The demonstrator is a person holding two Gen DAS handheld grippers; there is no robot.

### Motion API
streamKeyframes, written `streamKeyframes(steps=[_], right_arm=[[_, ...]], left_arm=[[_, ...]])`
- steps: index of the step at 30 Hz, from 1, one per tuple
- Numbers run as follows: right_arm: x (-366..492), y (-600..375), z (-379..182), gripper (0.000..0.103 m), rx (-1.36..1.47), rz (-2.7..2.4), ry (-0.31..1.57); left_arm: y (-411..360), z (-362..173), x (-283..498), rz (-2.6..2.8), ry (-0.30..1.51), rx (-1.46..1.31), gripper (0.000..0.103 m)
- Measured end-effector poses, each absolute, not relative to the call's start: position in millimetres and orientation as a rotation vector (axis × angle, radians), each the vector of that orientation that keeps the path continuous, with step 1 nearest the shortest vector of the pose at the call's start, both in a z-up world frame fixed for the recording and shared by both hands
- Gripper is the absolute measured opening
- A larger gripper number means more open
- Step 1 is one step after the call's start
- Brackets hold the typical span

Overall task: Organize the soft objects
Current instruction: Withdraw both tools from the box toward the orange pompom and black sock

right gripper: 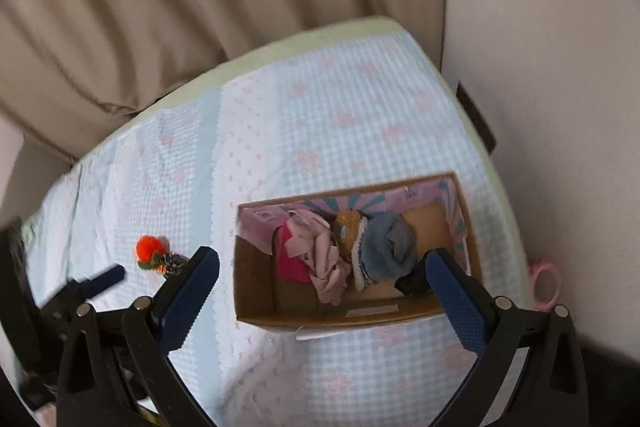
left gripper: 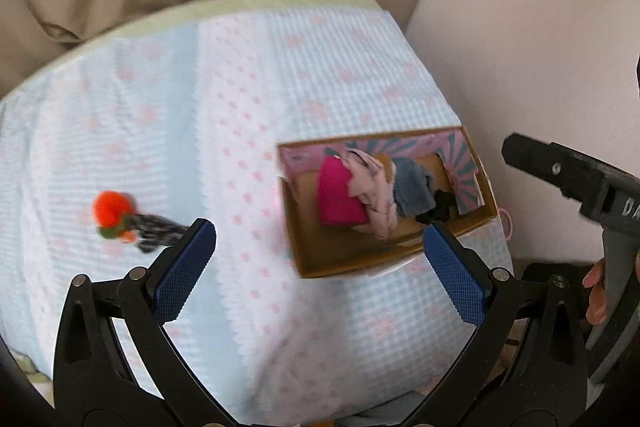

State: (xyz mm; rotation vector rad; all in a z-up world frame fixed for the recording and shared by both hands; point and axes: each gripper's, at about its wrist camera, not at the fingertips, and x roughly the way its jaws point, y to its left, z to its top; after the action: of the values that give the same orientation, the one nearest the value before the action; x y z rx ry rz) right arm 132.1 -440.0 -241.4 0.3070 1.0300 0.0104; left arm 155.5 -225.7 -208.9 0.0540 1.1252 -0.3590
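Both grippers hang above a bed or table covered by a pale blue-and-white checked cloth [right gripper: 312, 131] with pink motifs. Beige curtain [right gripper: 160, 7] behind, plain wall to the right.

Cardboard box [right gripper: 256, 291], open top, pink and teal printed liner, sits at the right side of the cloth, near its right edge. Contents, left to right: magenta cushion-like item [left gripper: 340, 195], crumpled pale pink garment [right gripper: 320, 251], a brownish plush piece [right gripper: 346, 227] partly buried, blue-grey knit item [right gripper: 388, 247], something black [left gripper: 438, 209] at the near right corner. Exact identity of the buried pieces cannot be told.

One soft item is outside the box: an orange pompom toy [left gripper: 110, 211] with a green collar and a dark striped tail, lying on the cloth well to the left of the box. A pink loop [right gripper: 544, 283] lies off the right edge of the cloth; unclear what it is.

Left gripper [left gripper: 316, 247]: jaws spread wide, nothing between them; its left pad overlaps the toy's tail in its own view. Right gripper [right gripper: 320, 281]: jaws also spread wide, empty, framing the near wall of the box.

Judgement: sorting is mostly done; the step in hand looks like collection of the pompom toy, most likely by the left gripper. Next move calls for shifting left and down so the toy sits between the pads, closing on the pompom body rather than the thin tail, then carrying right to the free space at the box's near-left corner.
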Motion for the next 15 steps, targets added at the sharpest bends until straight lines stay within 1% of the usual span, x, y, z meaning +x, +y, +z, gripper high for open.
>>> streamKeyframes(steps=[7,15], right_arm=[[106.3,-374.7,-201.9,0.103,0.187,0.025,0.943],[98.8,-293.4,-183.1,0.103,0.143,0.049,0.886]], left_arm=[[-149.3,-159.8,125.5,-0.281,1.010,0.053,0.103],[-43.1,-145.6,116.7,-0.200,0.968,0.004,0.103]])
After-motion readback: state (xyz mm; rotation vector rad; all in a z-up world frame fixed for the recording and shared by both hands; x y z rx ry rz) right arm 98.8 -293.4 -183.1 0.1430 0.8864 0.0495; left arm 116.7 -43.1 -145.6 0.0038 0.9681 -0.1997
